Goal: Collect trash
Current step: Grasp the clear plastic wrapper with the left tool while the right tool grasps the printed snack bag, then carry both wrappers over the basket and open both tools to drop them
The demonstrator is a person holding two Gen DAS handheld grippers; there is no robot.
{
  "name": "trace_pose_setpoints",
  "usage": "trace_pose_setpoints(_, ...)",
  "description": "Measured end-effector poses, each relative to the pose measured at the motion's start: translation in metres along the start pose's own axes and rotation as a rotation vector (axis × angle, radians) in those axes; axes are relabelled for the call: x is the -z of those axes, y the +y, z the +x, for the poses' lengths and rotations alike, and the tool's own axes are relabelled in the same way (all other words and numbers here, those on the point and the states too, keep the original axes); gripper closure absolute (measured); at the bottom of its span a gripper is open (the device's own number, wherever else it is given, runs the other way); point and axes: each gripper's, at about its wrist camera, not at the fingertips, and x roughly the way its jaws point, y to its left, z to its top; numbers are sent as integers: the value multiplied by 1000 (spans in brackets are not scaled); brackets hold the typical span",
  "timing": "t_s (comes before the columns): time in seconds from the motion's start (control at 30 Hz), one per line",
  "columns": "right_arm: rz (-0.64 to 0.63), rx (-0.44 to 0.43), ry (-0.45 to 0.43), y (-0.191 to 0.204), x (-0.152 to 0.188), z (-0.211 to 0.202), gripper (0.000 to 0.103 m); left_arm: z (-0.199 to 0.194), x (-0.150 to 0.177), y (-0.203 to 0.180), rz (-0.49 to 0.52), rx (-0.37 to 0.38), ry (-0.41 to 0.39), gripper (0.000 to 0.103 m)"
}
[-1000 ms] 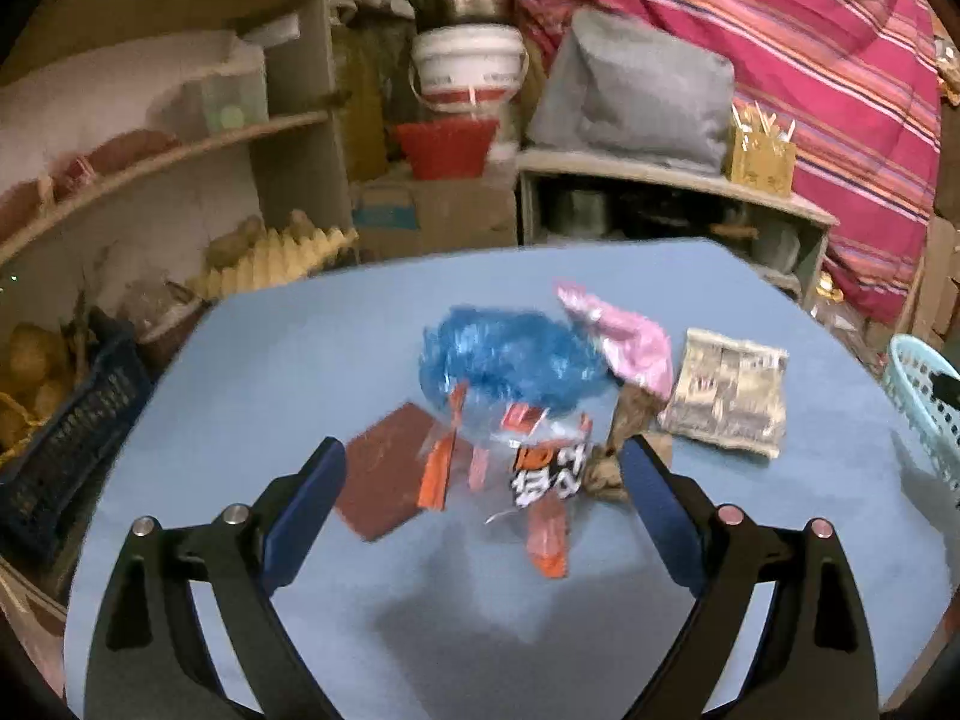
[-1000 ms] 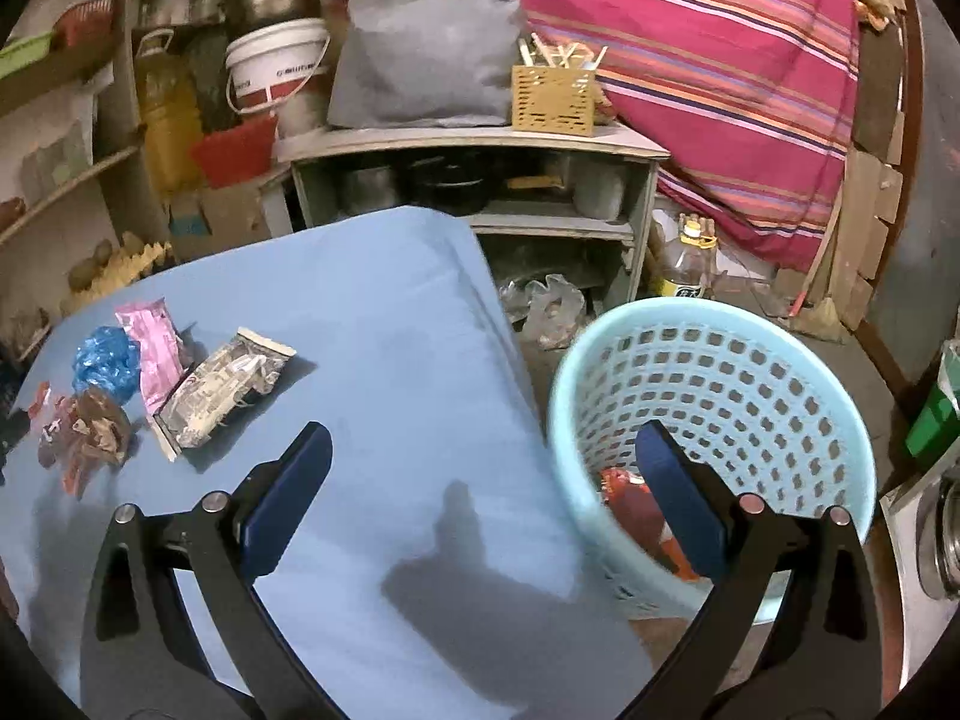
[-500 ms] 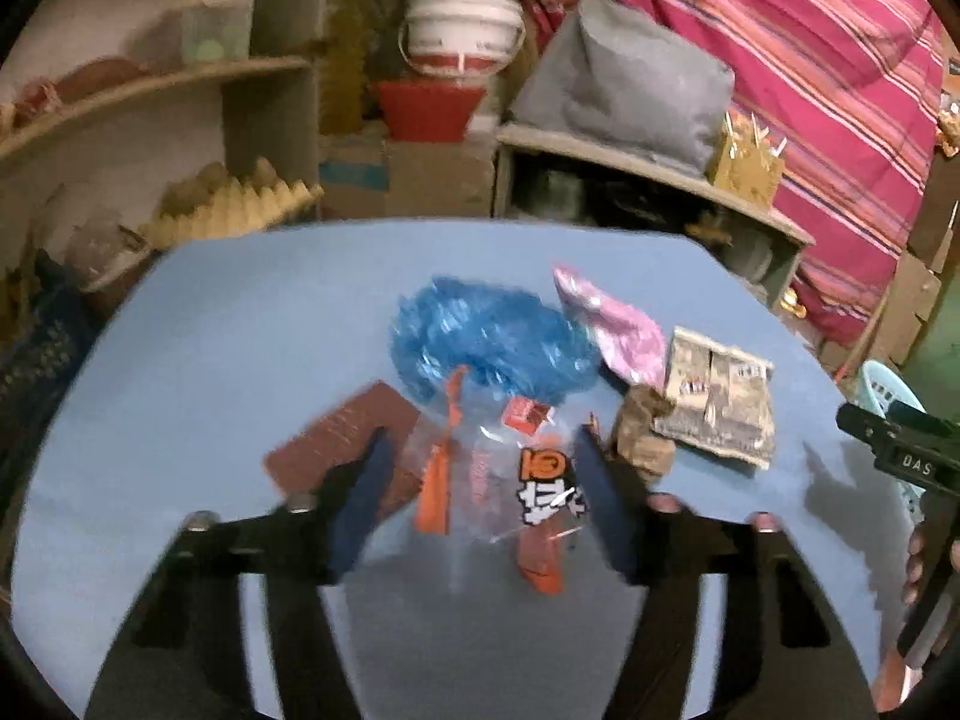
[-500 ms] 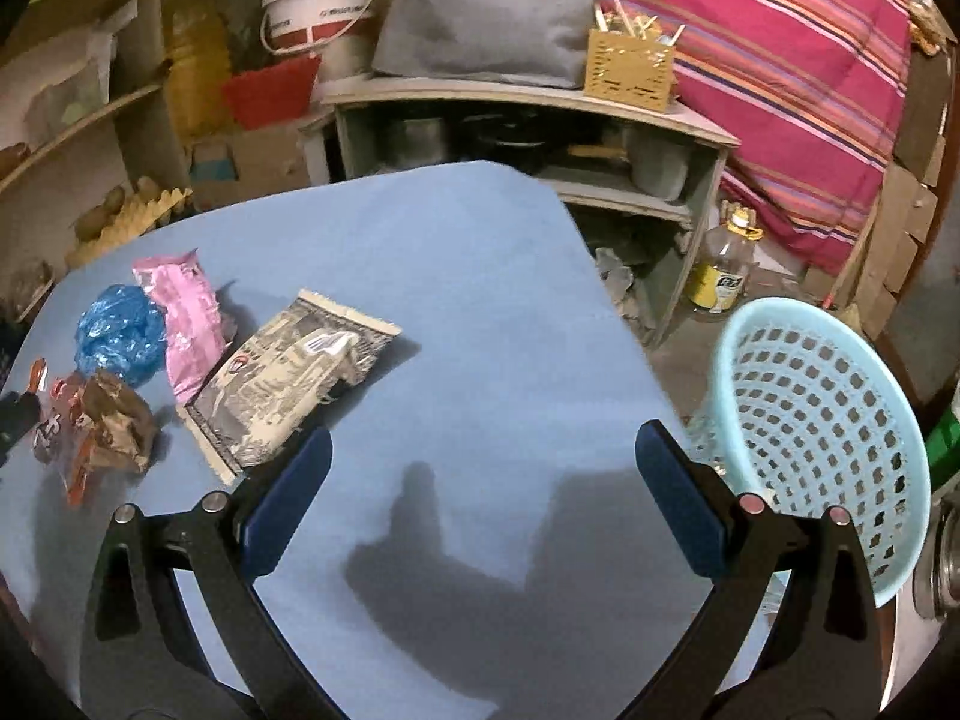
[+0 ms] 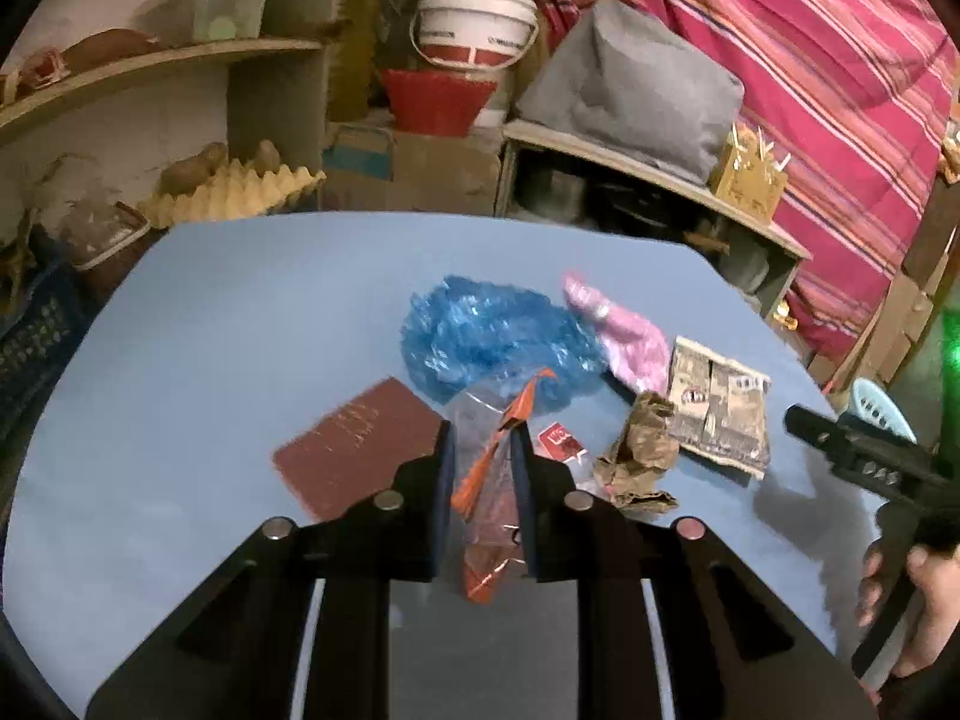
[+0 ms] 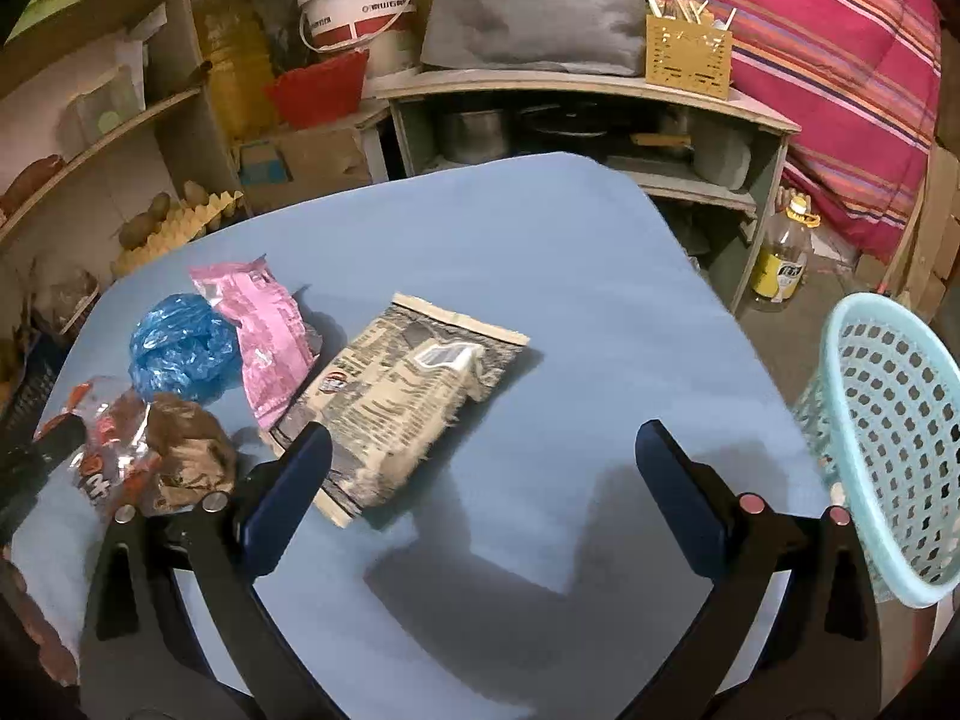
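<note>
Left gripper pinches clear orange-printed wrapper, long axis along jaws; right gripper wide, newsprint packet just left-forward.

Blue bag: crinkled glossy plastic. Pink wrapper: shiny film. Table: matt blue cloth. Basket: perforated plastic.
</note>
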Motion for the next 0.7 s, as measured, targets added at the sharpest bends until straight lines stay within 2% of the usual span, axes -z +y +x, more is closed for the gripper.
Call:
trace_pose_setpoints(0.1,-32,39,6,13,-2,8,5,-7,-3,11,-18,-24,-29,84)
trace_pose_setpoints(0.2,-61,71,18,26,-3,18,5,-8,-4,24,-67,-23,-23,84)
trace_pose_setpoints(0.27,-55,77,42,31,-4,28,11,-8,-4,31,-87,-28,-19,84)
trace_pose_setpoints(0.33,-66,77,102,37,-3,43,28,-9,-4,36,-103,-48,-24,84)
trace_pose_setpoints(0.37,-72,75,126,39,-1,49,33,-10,-5,38,-108,-46,-27,84)
trace_pose_setpoints(0.47,-58,53,130,39,2,53,50,-11,-7,40,-93,-59,-38,84)
trace_pose_setpoints(0.57,-90,30,128,40,2,51,75,-10,-6,39,-82,-68,-38,84)
trace_pose_setpoints(0.6,-99,26,125,40,1,51,89,-9,-6,38,-81,-65,-32,84)
trace_pose_setpoints(0.7,-87,-15,117,32,0,47,92,-8,-5,37,-72,-69,-30,84)
